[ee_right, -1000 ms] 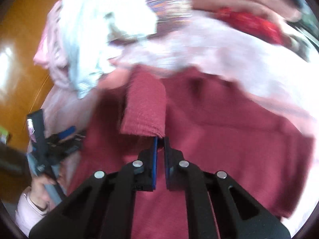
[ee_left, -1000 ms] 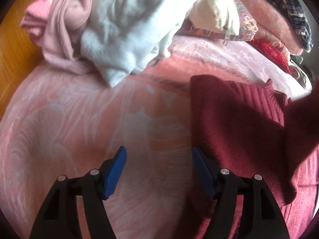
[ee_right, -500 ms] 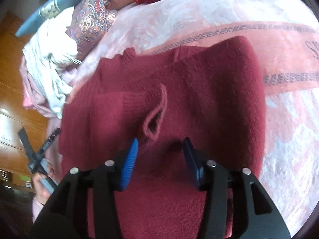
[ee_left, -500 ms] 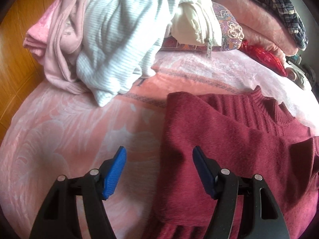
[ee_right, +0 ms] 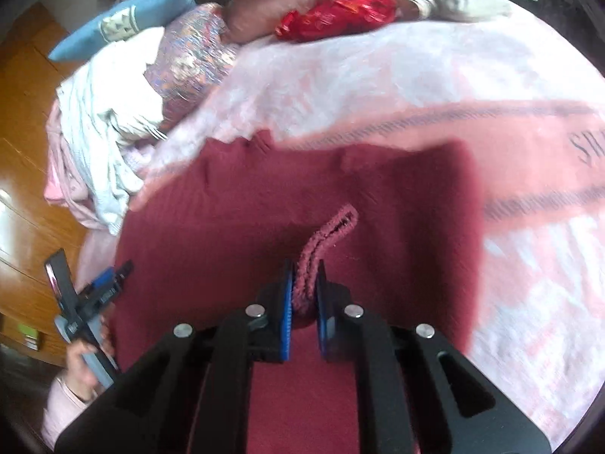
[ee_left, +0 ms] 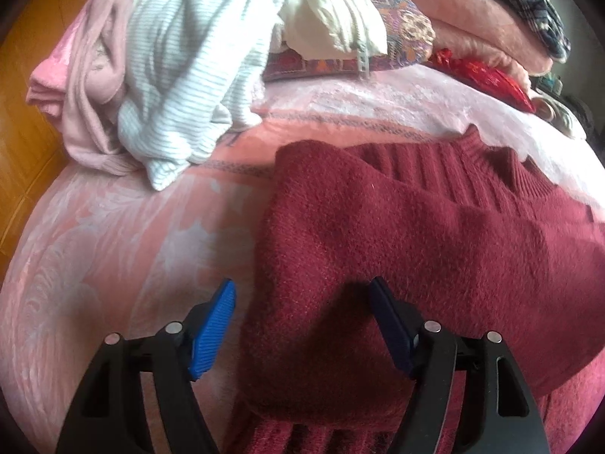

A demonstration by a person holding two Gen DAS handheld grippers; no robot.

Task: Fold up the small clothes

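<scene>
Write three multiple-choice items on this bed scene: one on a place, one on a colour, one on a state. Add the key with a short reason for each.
1. Where does the pale striped white knit garment lie?
A. on the heap of clothes at the far left of the bed
B. under the sweater
C. between the left tongs

2. What colour is the fuzzy knit sweater spread on the pink patterned blanket?
A. navy
B. dark red
C. mustard

3. What are the right tongs doing?
A. hanging open over bare blanket
B. shut on the sweater's ribbed cuff
C. gripping a pillow

Key: 1 A, it drapes over the pink clothes there. 2 B, the knit is maroon in both views. 3 B, the blue pads pinch the cuff's lower end, while the left tongs stand open at the sweater's edge.
</scene>
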